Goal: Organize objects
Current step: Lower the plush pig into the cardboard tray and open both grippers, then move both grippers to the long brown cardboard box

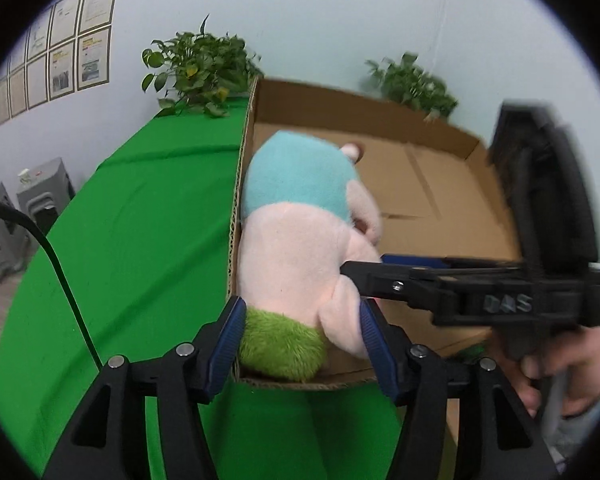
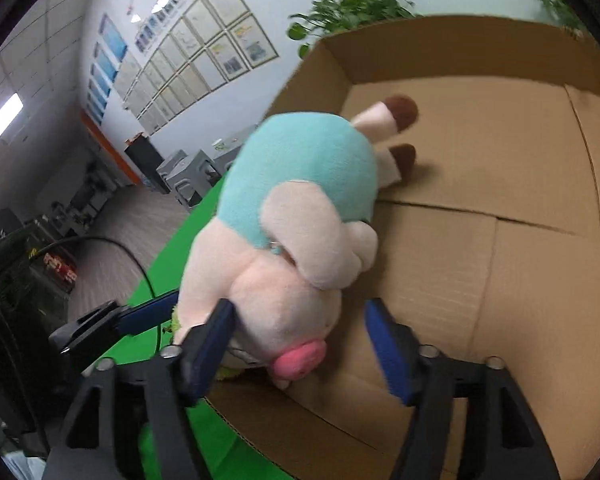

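Note:
A plush pig (image 1: pixel 300 240) with a teal shirt, pink body and green tuft lies in the near left corner of an open cardboard box (image 1: pixel 432 176), leaning on the left wall. My left gripper (image 1: pixel 302 332) is open, its blue pads either side of the pig's green end. My right gripper (image 2: pixel 300 344) is open around the pig's head (image 2: pixel 276 304) and pink snout; its left pad touches the head, the right pad stands apart. In the left wrist view the right gripper (image 1: pixel 380 272) reaches in from the right, touching the pig. The box (image 2: pixel 500 200) also shows in the right wrist view.
The box stands on a green-covered table (image 1: pixel 132 240). Two potted plants (image 1: pixel 200 68) stand behind the box against the wall. Framed pictures hang on the wall. Grey bins (image 1: pixel 40 196) stand on the floor at the left. A black cable (image 1: pixel 60 272) crosses the cloth.

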### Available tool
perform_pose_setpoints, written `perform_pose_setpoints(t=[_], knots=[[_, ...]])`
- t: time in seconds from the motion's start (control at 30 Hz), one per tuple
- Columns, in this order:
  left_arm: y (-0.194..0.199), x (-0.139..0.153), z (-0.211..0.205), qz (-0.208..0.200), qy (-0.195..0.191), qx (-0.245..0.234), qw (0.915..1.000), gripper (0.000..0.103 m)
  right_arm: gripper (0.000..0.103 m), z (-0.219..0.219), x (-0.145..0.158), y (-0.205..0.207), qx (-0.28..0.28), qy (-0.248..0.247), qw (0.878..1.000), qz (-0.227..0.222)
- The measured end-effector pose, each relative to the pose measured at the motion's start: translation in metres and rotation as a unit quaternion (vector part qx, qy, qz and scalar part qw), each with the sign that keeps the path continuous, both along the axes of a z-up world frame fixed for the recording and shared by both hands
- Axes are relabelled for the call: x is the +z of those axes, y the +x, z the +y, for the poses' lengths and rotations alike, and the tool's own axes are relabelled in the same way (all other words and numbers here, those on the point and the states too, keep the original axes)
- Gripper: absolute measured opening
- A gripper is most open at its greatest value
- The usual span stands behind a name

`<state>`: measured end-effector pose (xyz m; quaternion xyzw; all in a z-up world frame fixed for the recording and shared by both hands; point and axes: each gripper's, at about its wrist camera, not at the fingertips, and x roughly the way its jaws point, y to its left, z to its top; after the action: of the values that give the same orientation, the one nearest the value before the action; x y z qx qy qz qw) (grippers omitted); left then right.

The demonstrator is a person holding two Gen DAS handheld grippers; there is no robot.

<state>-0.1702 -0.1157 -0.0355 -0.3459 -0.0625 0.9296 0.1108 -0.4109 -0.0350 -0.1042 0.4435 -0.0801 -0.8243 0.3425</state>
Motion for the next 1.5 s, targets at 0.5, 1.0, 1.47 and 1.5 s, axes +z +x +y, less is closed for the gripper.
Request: perform_pose_setpoints(t=[0.5, 1.0, 1.47, 1.5], knots=[[-0.012, -0.029, -0.016, -0.054, 0.037, -0.008, 0.9978, 0.051, 0.075, -0.032, -0.005, 0.001, 0.017, -0.032, 0.998, -0.051], [0.011, -0.020, -0.007, -0.029, 0.000, 0.008, 0.9996, 0.051, 0.095, -0.032, 0.017, 0.045, -0.013, 0.008, 1.000, 0.001], [0.111, 0.068, 0.037, 0.133, -0.070, 0.091, 0.9845, 0.085, 0.103, 0.094, 0.100, 0.230, -0.153, 0.094, 0.966, 0.187], [0.113, 0.071, 0.038, 0.134, -0.065, 0.089, 0.9848, 0.085, 0.103, 0.102, 0.099, 0.246, -0.159, 0.099, 0.965, 0.186]])
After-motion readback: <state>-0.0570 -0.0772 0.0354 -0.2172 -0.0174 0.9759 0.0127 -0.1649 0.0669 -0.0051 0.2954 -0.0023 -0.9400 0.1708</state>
